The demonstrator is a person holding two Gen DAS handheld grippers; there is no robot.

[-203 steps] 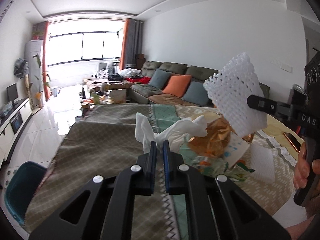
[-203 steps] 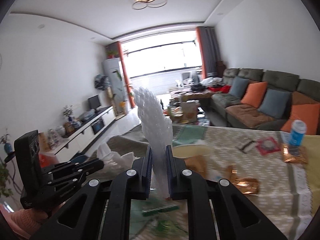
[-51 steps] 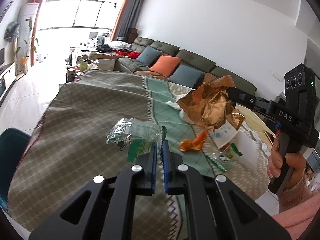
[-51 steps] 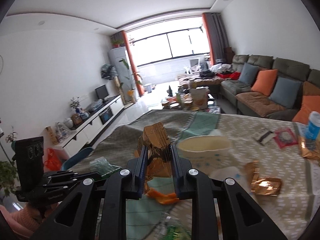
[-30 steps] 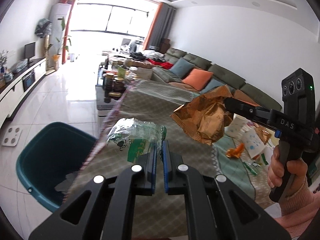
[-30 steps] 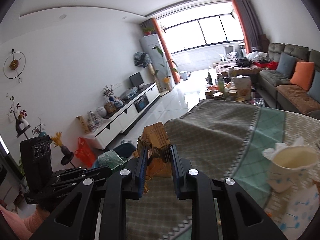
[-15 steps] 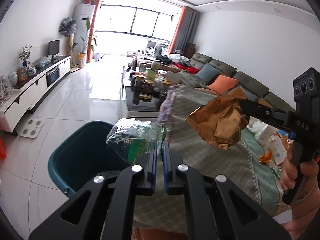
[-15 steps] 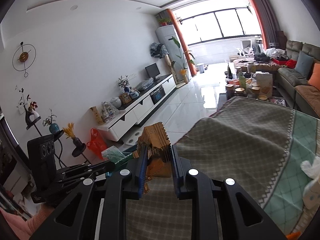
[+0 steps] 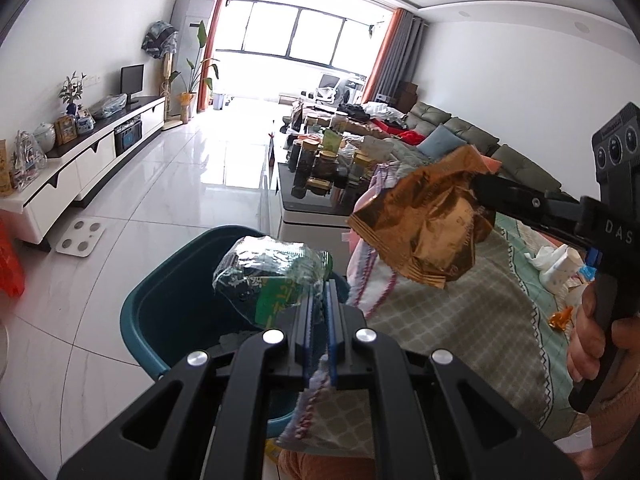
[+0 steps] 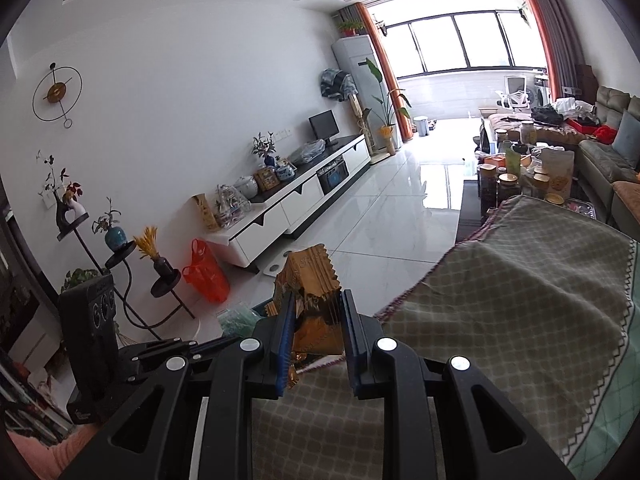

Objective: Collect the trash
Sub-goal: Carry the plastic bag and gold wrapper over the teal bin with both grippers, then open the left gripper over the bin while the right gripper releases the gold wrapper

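Bright living room, glossy white floor tiles, and the counter under its checked olive-green tablecloth (image 9: 460, 320) runs off at 3 o'clock in the left wrist view. Dead ahead of the left tool (image 9: 318, 300) sits the round dark-teal plastic bin (image 9: 160, 304), mouth open, from 9 to 12 o'clock just beyond the tips. That tool is clamped tight on a crumpled clear-and-green plastic wrapper (image 9: 268, 276), which hangs right over the bin's mouth. Up at 2 o'clock, the right tool (image 10: 316, 320) pinches a creased copper-gold foil packet (image 9: 420, 224), jaws pressed on it, serrated edge standing up. The packet looks to sit over the tablecloth's edge, short of the bin, so the left hand appears nearer the drop. Both pieces are light and springy, and may cling to the pads.
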